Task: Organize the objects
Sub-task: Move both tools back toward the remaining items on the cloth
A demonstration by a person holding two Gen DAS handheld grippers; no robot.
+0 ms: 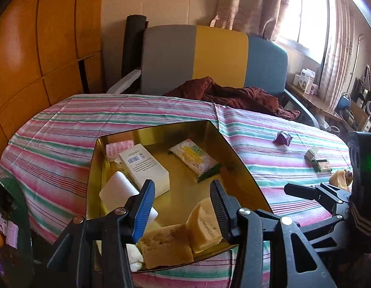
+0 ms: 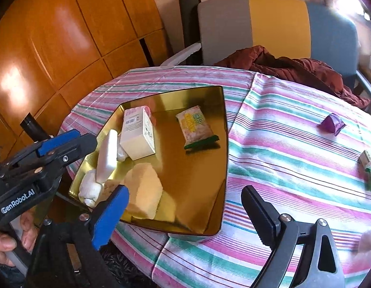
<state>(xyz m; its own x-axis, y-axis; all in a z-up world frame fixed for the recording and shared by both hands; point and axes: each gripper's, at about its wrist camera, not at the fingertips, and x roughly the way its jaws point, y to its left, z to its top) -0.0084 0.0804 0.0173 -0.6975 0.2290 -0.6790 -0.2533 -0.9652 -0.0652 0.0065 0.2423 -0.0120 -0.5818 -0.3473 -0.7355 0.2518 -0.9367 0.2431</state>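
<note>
A gold tray (image 1: 235,158) (image 2: 223,129) sits on the striped tablecloth. It holds a white box (image 1: 147,168) (image 2: 137,134), a snack packet (image 1: 195,159) (image 2: 196,127), a white block (image 1: 118,192) (image 2: 106,153) and two yellow sponges (image 1: 166,244) (image 2: 144,189). My left gripper (image 1: 183,199) hovers over the tray's near end, open, with only the tray floor between its fingers; the white block lies just outside its blue pad. My right gripper (image 2: 185,189) stands wide open over the tray's near rim with nothing in it, a sponge beside its blue finger.
On the cloth to the right lie a purple wrapper (image 1: 282,139) (image 2: 331,123) and small green-and-white packs (image 1: 317,160) (image 2: 367,165). A chair (image 2: 276,24) with a maroon cloth (image 2: 293,69) stands behind the table. Wooden panels (image 2: 53,48) are on the left. A hand (image 2: 7,242) holds the left gripper.
</note>
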